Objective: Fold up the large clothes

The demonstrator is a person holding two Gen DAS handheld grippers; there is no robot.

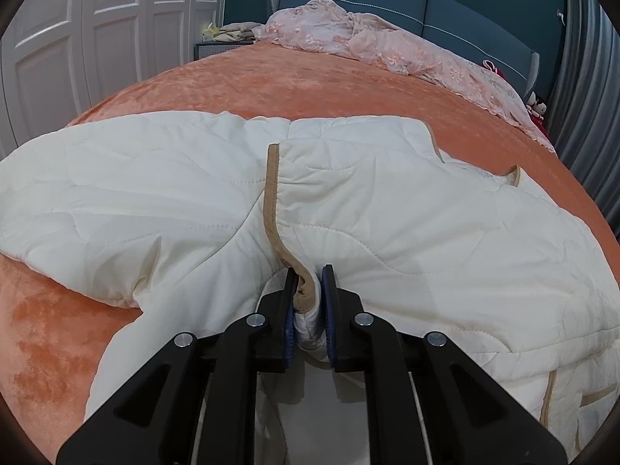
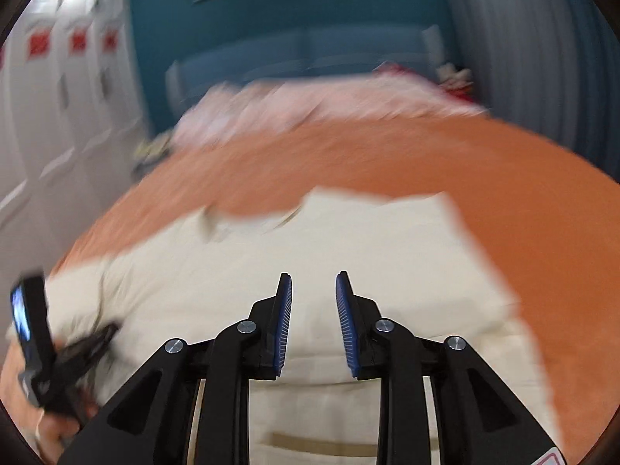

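A cream quilted jacket (image 1: 387,201) with tan trim lies spread on the orange bed. My left gripper (image 1: 310,271) is shut on a bunched fold of the jacket's tan-trimmed front edge (image 1: 271,197) near the bed's front. In the blurred right wrist view the same jacket (image 2: 387,240) lies below my right gripper (image 2: 313,277), which is open and empty above it. The left gripper (image 2: 83,343) shows at the lower left of that view, on the jacket's left part.
The orange bedspread (image 1: 290,81) covers the bed. A pink lace cover (image 1: 387,46) is heaped at the blue headboard (image 1: 445,11). White wardrobe doors (image 1: 97,19) stand on the left. Grey curtains (image 1: 589,77) hang on the right. Soft toys (image 1: 536,106) sit by the headboard.
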